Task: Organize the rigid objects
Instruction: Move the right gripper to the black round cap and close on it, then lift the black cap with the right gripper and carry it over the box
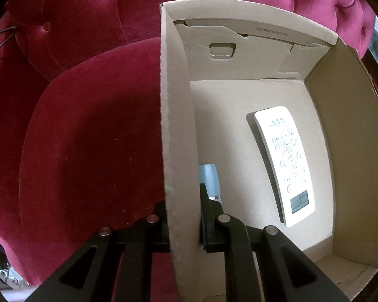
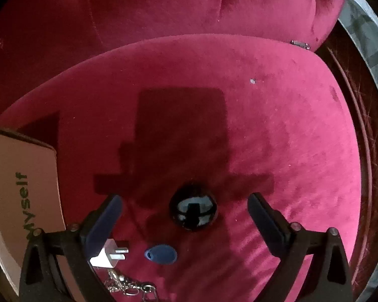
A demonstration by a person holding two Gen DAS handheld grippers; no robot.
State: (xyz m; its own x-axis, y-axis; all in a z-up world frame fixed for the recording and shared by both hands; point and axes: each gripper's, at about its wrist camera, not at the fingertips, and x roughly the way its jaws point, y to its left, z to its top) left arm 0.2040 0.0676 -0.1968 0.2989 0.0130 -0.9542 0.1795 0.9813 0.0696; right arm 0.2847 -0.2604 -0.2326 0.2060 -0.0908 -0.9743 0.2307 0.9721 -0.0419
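My left gripper [image 1: 184, 216] is shut on the left wall of an open cardboard box [image 1: 176, 125], one finger outside and one inside. On the box floor lie a white remote control [image 1: 284, 163] and a grey-blue cylinder [image 1: 210, 181], partly hidden behind my inner finger. In the right wrist view my right gripper [image 2: 185, 198] stands open above a shiny black ball [image 2: 192, 206] that rests on the red cushion between the two fingers, touching neither. Near the left finger lie a white plug [image 2: 109, 254], a blue key fob [image 2: 161, 254] and a metal key chain [image 2: 128, 284].
Everything sits on a red velvet sofa [image 2: 239, 115] with a tufted back [image 1: 88, 12]. The box's outer side with green lettering [image 2: 20, 196] stands at the left of the right wrist view. A dark wooden edge [image 2: 360, 125] borders the cushion on the right.
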